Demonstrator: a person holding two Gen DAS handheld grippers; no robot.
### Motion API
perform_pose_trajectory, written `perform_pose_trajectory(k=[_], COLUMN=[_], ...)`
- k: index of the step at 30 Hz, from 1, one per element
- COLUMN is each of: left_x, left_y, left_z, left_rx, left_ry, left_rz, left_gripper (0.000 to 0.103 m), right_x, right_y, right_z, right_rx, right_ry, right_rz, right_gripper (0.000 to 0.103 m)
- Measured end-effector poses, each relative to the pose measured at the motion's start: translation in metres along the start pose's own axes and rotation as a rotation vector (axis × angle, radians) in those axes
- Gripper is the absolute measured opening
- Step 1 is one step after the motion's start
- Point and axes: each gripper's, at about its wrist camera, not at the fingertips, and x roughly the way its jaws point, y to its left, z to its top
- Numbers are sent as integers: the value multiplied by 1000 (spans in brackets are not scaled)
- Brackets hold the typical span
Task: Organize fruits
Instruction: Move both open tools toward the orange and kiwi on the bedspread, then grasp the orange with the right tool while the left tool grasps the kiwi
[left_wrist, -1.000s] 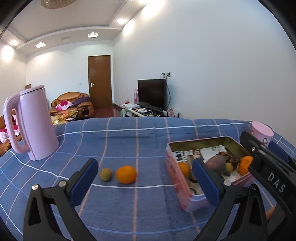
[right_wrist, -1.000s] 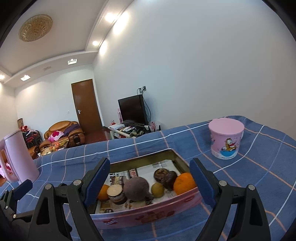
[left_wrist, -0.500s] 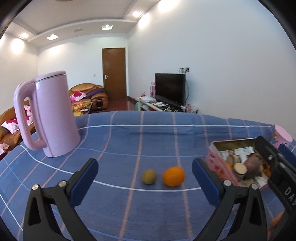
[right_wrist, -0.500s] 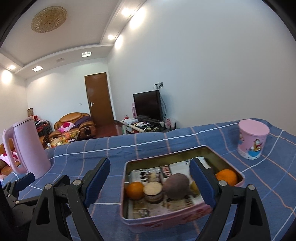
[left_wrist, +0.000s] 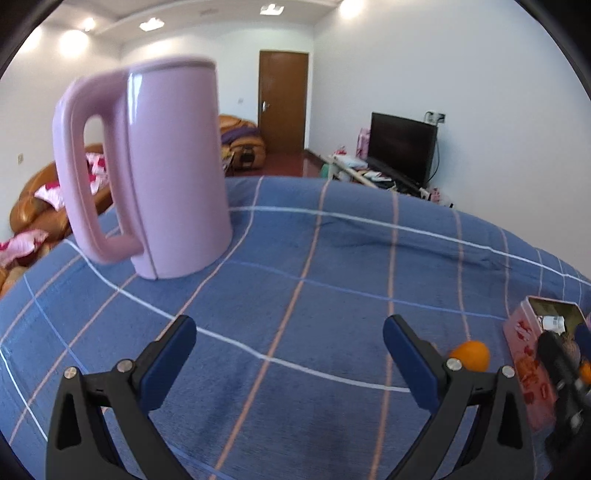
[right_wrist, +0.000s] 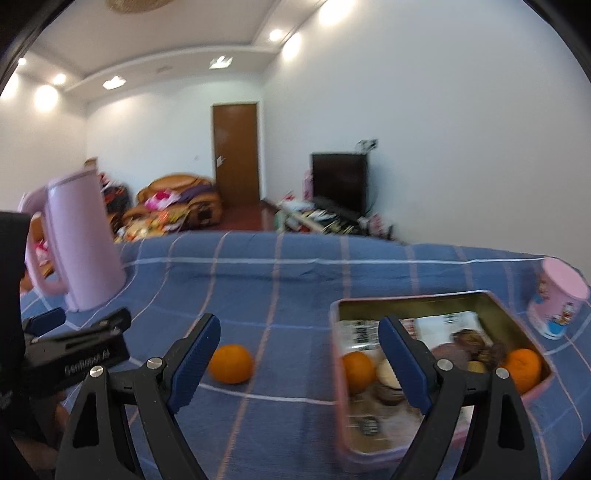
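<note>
Loose orange (right_wrist: 231, 363): we see a round, bright orange fruit lying on the blue checked cloth (right_wrist: 295, 280), to the left of the tin and apart from it; in the left wrist view it (left_wrist: 471, 355) peeks out behind the right finger.
Tin (right_wrist: 517, 314): a pink rectangular box with a dull gold inside, lined with printed paper; we count an orange at each end (right_wrist: 357, 370) (right_wrist: 523, 369), with dark brownish fruits and a pale round one between them.
Left gripper (left_wrist: 290, 363): released, blue pads wide apart over bare cloth, nothing between them.
Right gripper (right_wrist: 299, 363): released as well, empty; its right finger covers part of the tin.
Writing: the white lettering on the black body at left in the right wrist view is too blurred for us to read; the paper's print likewise.
Kettle (left_wrist: 162, 166): pale pink, upright, handle towards us.
Cup (right_wrist: 557, 299): pink, cartoon figure on it, beside the tin, cut by the edge.
</note>
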Motion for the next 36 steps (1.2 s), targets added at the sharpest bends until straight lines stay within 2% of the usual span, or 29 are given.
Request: perform_pose_trajectory(k=[1,3,5,10,16,18,21,24,27,29,31,34,36], left_x=[2,6,9,10,8,8,9,9,7,3,0,5,8], left_y=[2,6,8,9,5,5,6,7,5,-1,-10,-23,-30], left_z=[0,0,0,0,0,0,1,1,1,1,1,1,1], left_rx=[-4,-17,-26,-19,7,11,6,2,14,33,64,93,105], left_ry=[10,31,44,54,57,60,62,64,52,27,11,40,60], left_rz=[8,21,22,36,37,40,39,33,13,-22,-82,-171,-209], left_gripper=[103,103,103,103,103,103,103,103,103,103,103,100,91], right_x=[6,20,36,69,84,83,83,76,55,26,4,-10,-12], right_y=[4,12,18,31,44,43,41,38,30,19,12,3,-2], right_z=[0,0,0,-5,-9,-9,-9,-9,-5,-2,-1,-2,-2], right_rx=[-11,-39,-57,-96,-152,-143,-133,-117,-83,-38,1,41,62], right_ry=[27,92,161,303,380,382,380,361,263,115,21,-34,-36], right_rz=[18,46,62,101,109,139,153,162,143,110,80,28,17], right_gripper=[87,71,60,57,53,41,41,40,40,40,40,40,41])
